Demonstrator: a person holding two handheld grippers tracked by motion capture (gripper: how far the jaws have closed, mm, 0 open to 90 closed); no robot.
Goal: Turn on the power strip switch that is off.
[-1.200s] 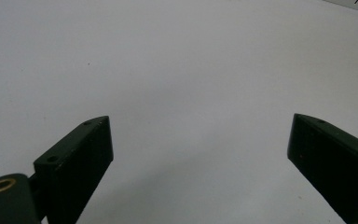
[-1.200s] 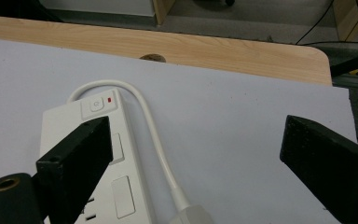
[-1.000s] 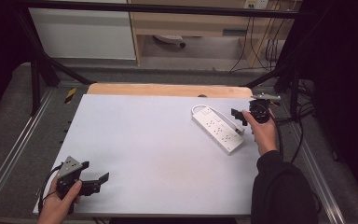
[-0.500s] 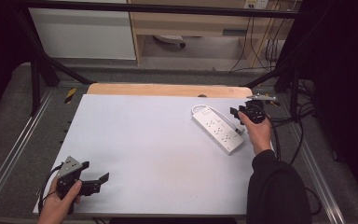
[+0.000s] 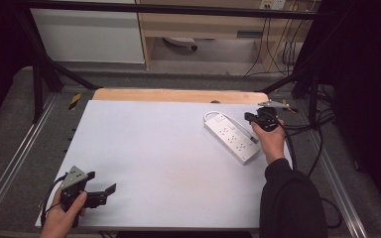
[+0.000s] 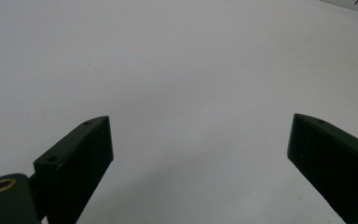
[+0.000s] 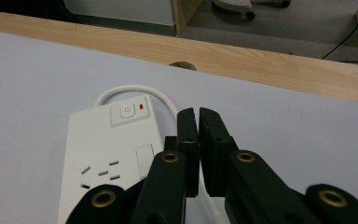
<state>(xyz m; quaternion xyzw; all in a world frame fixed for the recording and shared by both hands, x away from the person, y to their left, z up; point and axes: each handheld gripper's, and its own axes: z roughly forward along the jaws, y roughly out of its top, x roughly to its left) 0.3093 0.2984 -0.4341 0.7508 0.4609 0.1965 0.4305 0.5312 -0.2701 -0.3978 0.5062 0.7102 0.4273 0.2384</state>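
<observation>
My right tongs [image 7: 198, 122] have just been closing and now sit clenched with nothing between them, poised beside the white power strip [image 5: 231, 137] at the desk's [image 5: 168, 163] far right, likely to prod its switch [image 7: 127, 112]. My left tongs [image 5: 105, 191] rest released at the near-left corner, out of the way.

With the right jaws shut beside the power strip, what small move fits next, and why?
Probably ease the right gripper left and down onto the power strip's switch button. Its jaws have just been closing with nothing between them, a blunt tip beside the strip's cable. The left gripper rests open, far off.
</observation>
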